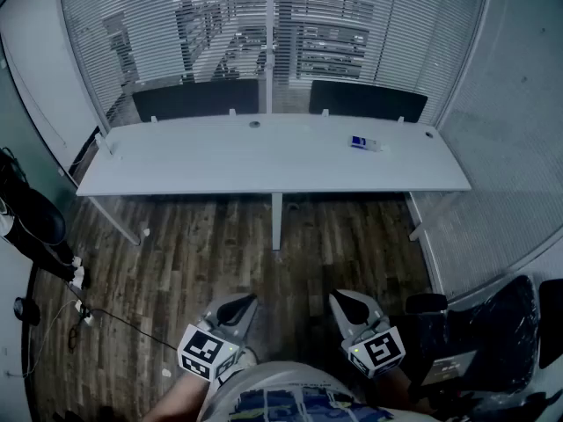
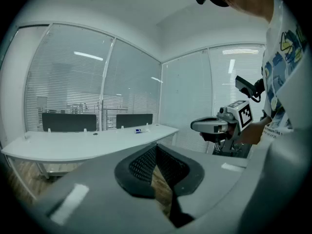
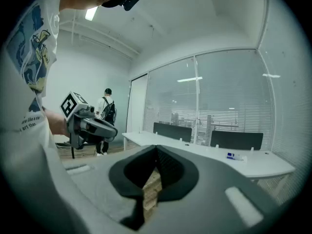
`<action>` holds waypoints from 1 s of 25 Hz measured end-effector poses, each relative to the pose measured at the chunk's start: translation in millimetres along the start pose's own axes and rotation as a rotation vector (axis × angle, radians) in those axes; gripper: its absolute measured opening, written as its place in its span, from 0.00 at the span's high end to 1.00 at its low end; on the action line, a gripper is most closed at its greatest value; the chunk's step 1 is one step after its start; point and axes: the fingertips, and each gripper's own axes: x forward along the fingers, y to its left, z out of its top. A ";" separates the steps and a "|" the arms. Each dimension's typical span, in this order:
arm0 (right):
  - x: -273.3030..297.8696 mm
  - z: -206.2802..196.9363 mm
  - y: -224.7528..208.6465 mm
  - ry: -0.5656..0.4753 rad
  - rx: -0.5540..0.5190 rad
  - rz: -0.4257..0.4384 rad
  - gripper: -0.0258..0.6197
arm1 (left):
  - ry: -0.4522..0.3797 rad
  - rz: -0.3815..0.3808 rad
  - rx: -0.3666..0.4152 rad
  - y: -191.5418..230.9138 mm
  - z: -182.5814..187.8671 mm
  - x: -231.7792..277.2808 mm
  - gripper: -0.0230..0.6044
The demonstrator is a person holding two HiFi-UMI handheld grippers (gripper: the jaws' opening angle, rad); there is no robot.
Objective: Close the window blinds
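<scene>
The window blinds (image 1: 220, 33) hang behind the glass wall at the far side of the room, with their slats part open so buildings show through. They also show in the left gripper view as blinds (image 2: 63, 91) and in the right gripper view as blinds (image 3: 229, 116). My left gripper (image 1: 244, 302) is low in the head view, close to my body, shut and empty. My right gripper (image 1: 341, 299) is beside it, also shut with nothing held. Both are far from the blinds, with the desk between.
A long white desk (image 1: 264, 161) stands before the glass, with two dark panels (image 1: 195, 99) behind it and a small blue item (image 1: 363, 143) on top. A black chair (image 1: 493, 332) is at my right, a dark bag (image 1: 35, 222) and cables (image 1: 79, 310) at my left. A person (image 3: 106, 113) stands far off.
</scene>
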 end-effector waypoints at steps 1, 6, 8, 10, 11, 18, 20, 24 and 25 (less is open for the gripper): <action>-2.0 -2.6 -1.4 0.005 -0.003 0.001 0.96 | 0.001 -0.001 0.001 -1.3 -1.1 1.6 0.96; -11.7 -7.5 -8.8 0.009 -0.008 0.002 0.96 | 0.004 0.002 0.008 -11.4 -0.9 7.4 0.96; -15.2 -10.0 -10.1 0.012 -0.015 0.003 0.96 | 0.004 0.001 0.005 -14.9 -1.7 9.2 0.96; -17.6 -11.5 -6.4 0.022 -0.014 0.006 0.96 | 0.009 0.002 0.001 -17.1 -3.5 7.0 0.96; -18.2 -12.4 -4.0 0.030 -0.017 0.011 0.96 | 0.010 0.005 0.001 -18.0 -3.7 5.4 0.96; -29.2 -20.7 -4.6 0.045 -0.036 0.030 0.96 | 0.015 0.012 0.012 -30.5 -2.6 8.9 0.96; -32.4 -20.3 -4.1 0.043 -0.055 0.032 0.96 | 0.012 0.015 0.015 -33.4 -2.2 8.6 0.96; -36.2 -22.0 -7.0 0.044 -0.050 0.035 0.96 | 0.008 0.028 0.019 -40.0 -4.2 12.1 0.96; -35.8 -22.4 -7.0 0.053 -0.038 0.035 0.96 | 0.011 0.031 0.018 -40.1 -5.0 13.4 0.96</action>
